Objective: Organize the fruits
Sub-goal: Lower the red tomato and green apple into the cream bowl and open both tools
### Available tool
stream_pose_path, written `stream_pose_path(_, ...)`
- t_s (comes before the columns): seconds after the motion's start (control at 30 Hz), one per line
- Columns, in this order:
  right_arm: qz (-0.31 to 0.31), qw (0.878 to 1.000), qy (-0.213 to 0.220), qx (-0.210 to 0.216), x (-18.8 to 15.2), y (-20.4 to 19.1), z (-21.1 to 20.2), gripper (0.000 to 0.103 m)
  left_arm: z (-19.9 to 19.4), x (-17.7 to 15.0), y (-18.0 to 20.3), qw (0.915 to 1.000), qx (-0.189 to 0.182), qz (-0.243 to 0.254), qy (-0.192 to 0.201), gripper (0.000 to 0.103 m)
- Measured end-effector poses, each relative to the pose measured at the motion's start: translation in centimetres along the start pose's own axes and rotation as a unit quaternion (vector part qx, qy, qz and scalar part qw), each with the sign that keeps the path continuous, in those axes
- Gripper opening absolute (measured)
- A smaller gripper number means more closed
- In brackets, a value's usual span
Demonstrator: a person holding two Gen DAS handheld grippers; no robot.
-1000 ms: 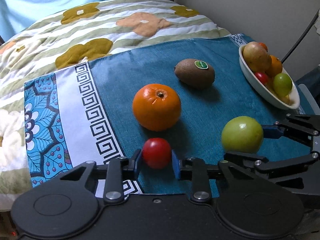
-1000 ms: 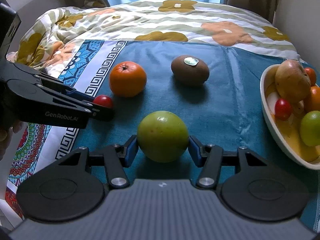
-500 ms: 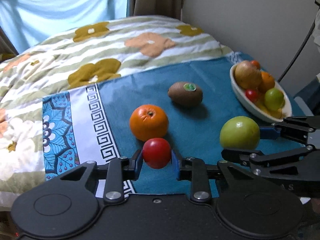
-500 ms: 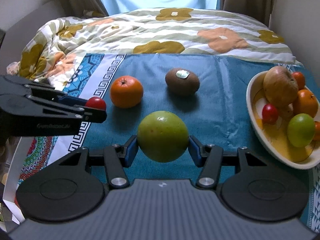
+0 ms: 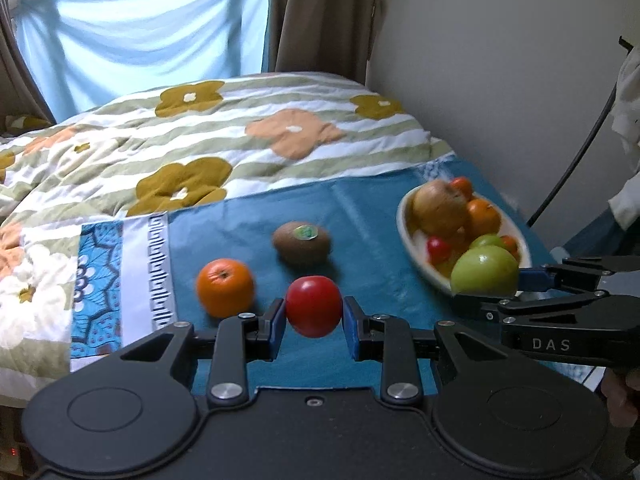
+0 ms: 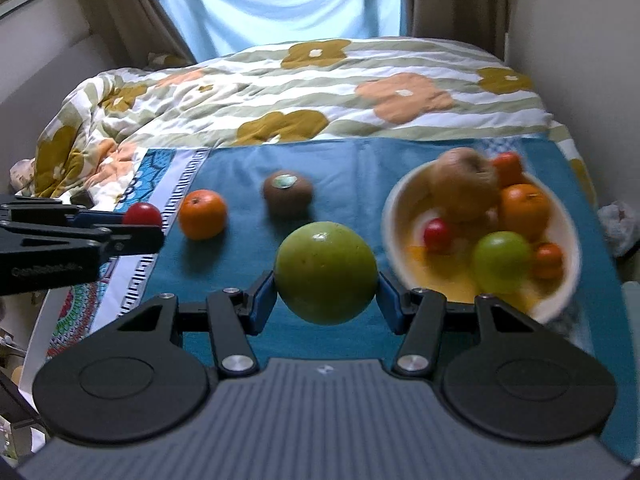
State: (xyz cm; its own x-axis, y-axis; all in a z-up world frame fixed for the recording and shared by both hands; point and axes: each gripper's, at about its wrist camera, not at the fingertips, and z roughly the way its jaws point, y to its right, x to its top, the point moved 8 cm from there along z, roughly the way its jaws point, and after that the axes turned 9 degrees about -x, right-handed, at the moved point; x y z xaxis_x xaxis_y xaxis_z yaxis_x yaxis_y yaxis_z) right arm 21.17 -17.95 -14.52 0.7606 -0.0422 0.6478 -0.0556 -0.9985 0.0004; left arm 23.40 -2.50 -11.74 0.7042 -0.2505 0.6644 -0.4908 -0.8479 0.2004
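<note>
My left gripper (image 5: 314, 316) is shut on a small red tomato (image 5: 314, 306) and holds it above the teal cloth (image 5: 368, 216); it also shows at the left of the right wrist view (image 6: 142, 216). My right gripper (image 6: 326, 298) is shut on a green apple (image 6: 326, 272) and holds it raised just left of the white oval bowl (image 6: 390, 208); the apple also shows in the left wrist view (image 5: 484, 272). An orange (image 5: 225, 287) and a kiwi with a sticker (image 5: 302, 242) lie on the cloth.
The bowl (image 5: 404, 224) holds several fruits: a brown pear, oranges, a green fruit, a red tomato. The cloth lies on a bed with a flowered quilt (image 5: 240, 136). A wall (image 5: 500, 60) and a black cable (image 5: 576, 164) stand at the right.
Both grippers have risen with their fruit and moved back from the cloth. The right gripper with the apple has moved toward the bowl. The orange and kiwi have not moved.
</note>
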Motion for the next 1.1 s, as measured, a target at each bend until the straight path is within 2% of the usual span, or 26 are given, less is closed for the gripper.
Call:
stream_pose_path(0.23,-0.002,1.000,-0.003,-0.012,-0.4,6.6,-0.9,0.069,2.2,1.2,5.3,0.9999,0.001,-0.008,0.008,0.033)
stream_pose_path(0.47,-0.016,1.000,0.001,-0.011,-0.5,12.0,0.0,0.069,7.3,1.6,9.9,0.9999,-0.008,-0.012,-0.004,0.033)
stream_pose_path(0.7,-0.017,1.000,-0.002,-0.004,-0.8,16.0,1.5,0.069,12.2,1.2,12.7,0.9994,-0.008,-0.012,-0.031,0.033)
stream_pose_path(0.9,-0.021,1.000,-0.005,0.003,-1.0,18.1,2.5,0.069,14.7,0.8,14.1,0.9988,0.003,-0.007,-0.049,0.034)
stream_pose_path(0.97,-0.020,1.000,-0.005,0.006,-1.0,18.5,2.7,0.069,14.6,0.8,14.5,0.9990,0.012,0.003,-0.044,0.048)
stream_pose_path(1.0,-0.020,1.000,-0.004,0.007,-0.9,18.7,2.8,0.069,14.3,0.9,14.7,0.9990,0.018,0.010,-0.038,0.072)
stream_pose_path(1.03,-0.020,1.000,-0.004,0.008,-0.9,18.8,2.7,0.069,13.9,1.0,14.8,0.9991,0.025,0.015,-0.030,0.091)
stream_pose_path(1.1,-0.021,1.000,-0.002,0.011,-0.8,19.0,2.7,0.069,13.0,1.2,14.9,0.9992,0.033,0.018,-0.016,0.093)
